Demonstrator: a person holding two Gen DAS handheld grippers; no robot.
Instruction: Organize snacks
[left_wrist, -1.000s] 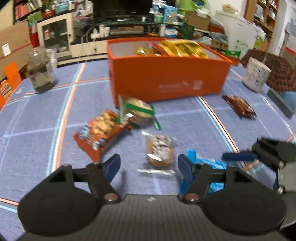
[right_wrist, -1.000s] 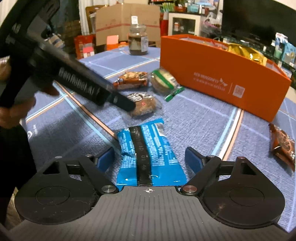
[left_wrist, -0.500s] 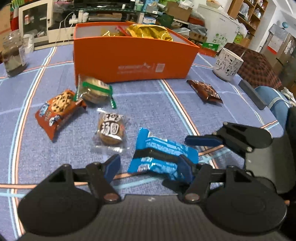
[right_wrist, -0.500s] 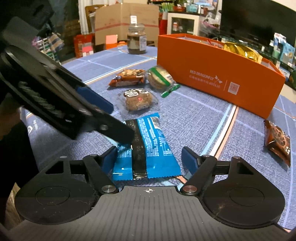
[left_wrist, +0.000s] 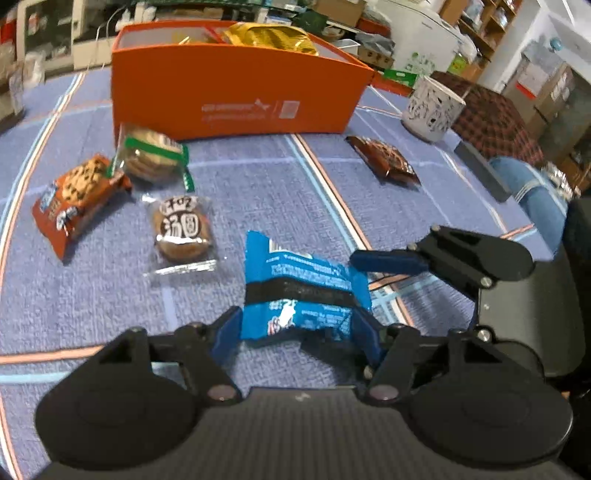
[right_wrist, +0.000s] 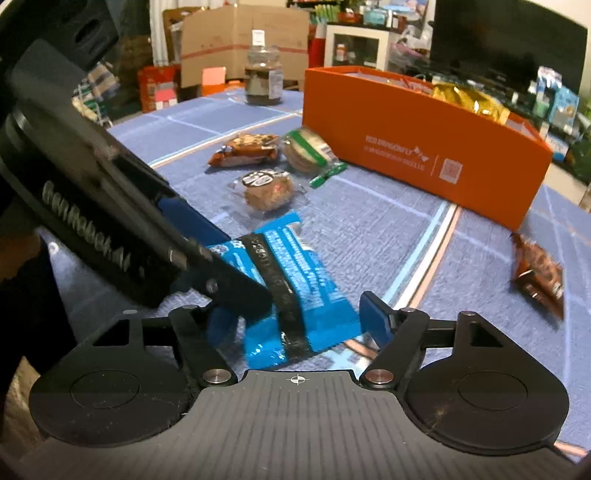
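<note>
A blue snack packet (left_wrist: 303, 288) lies on the blue tablecloth between both grippers; it also shows in the right wrist view (right_wrist: 291, 280). My left gripper (left_wrist: 295, 332) has its fingers against the packet's two sides and the near end is crumpled. My right gripper (right_wrist: 295, 321) is open, with the packet between its fingers. The orange box (left_wrist: 236, 96) with gold packets stands behind. A clear-wrapped cookie (left_wrist: 183, 229), an orange cookie pack (left_wrist: 74, 192), a green-banded cracker pack (left_wrist: 151, 157) and a brown packet (left_wrist: 384, 162) lie on the cloth.
A white patterned cup (left_wrist: 430, 107) stands right of the box. A glass jar (right_wrist: 264, 79) stands at the table's far side. The left tool's body (right_wrist: 92, 206) crosses the right wrist view. Shelves and boxes fill the room behind.
My left gripper has moved right onto the blue packet and narrowed around it. The packet's near end has crumpled. My right gripper has stayed open around the packet.
</note>
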